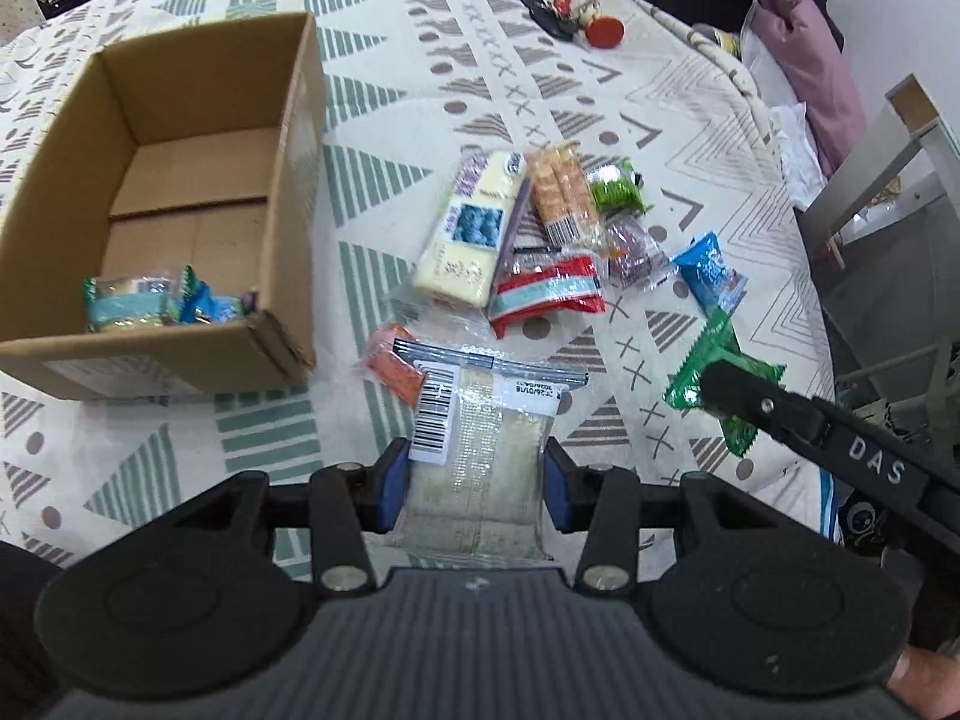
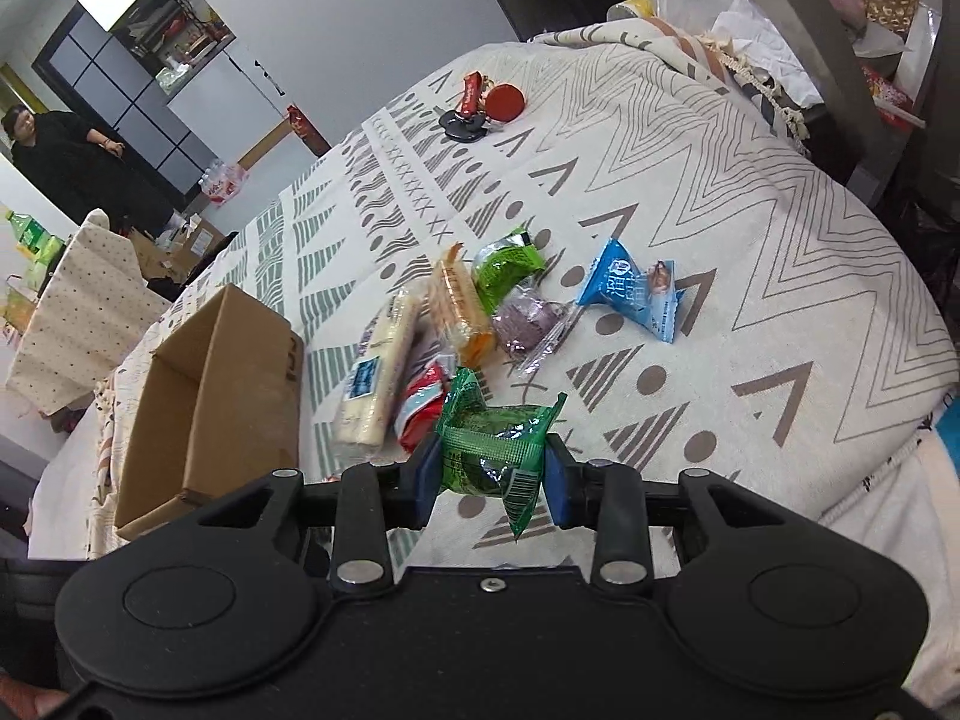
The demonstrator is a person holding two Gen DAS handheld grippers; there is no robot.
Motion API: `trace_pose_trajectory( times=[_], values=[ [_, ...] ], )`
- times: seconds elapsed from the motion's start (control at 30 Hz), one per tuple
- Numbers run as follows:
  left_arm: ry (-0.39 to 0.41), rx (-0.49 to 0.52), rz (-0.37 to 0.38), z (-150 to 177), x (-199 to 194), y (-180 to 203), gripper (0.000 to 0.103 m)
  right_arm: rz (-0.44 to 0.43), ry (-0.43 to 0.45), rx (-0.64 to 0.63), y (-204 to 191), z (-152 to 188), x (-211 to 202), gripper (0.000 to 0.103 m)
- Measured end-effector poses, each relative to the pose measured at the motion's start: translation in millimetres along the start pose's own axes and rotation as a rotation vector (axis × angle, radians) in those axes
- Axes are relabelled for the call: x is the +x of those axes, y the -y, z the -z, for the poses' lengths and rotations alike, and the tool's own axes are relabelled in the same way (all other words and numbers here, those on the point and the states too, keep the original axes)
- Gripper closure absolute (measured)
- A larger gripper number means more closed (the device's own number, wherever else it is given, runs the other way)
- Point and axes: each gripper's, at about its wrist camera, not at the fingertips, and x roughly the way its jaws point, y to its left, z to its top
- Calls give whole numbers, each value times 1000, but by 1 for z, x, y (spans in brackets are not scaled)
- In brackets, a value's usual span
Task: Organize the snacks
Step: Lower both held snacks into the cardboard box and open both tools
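- Your left gripper (image 1: pixel 474 483) is clamped on a clear packet (image 1: pixel 480 438) with a white barcode label; the blue pads press its two sides, and the packet sticks out forward over the tablecloth (image 1: pixel 690 120).
- Your right gripper (image 2: pixel 489 474) is clamped on a green packet (image 2: pixel 492 444), squeezed between its blue pads and held above the cloth. In the left wrist view the same green packet shows at the right, in the tip of the other tool.
- The cardboard box (image 1: pixel 300 180) sits open to the left of the snack pile, on the cloth. Inside, at its near end, lie a pale blue-and-clear packet (image 1: pixel 129 300) and a small blue packet (image 1: pixel 210 307), touching each other.
- An orange packet (image 1: pixel 393 363) lies on the cloth between the box and the clear packet, partly under the clear packet's far edge.
- The loose pile lies right of the box: a long pale yellow pack (image 1: pixel 465 228), a red packet (image 1: pixel 549 291) just beside it, an orange-tan cracker pack (image 1: pixel 561 198), a bright green packet (image 1: pixel 615 189), and a purple packet in clear wrap (image 1: pixel 633 249), all crowded together and overlapping.
- A blue packet (image 2: pixel 630 294) lies a little apart, to the right of the pile.
- Far across the table sit keys with a red tag and a red round thing (image 2: pixel 480 105), well apart from the snacks.
- A person in dark clothes (image 2: pixel 66 162) stands in the background of the right wrist view.
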Motion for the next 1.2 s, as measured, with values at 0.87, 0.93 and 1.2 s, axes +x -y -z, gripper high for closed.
trace_pose_trajectory(
  times=[0.87, 0.93, 1.2],
  values=[
    [122, -91, 30, -49, -57, -61, 59, -54, 31, -87, -96, -28, -5, 69],
    [126, -104, 33, -53, -59, -68, 59, -57, 30, -93, -104, -29, -4, 69],
    [139, -148, 22, -66, -65, -106, 59, -73, 5, -131, -139, -33, 11, 69]
  ],
)
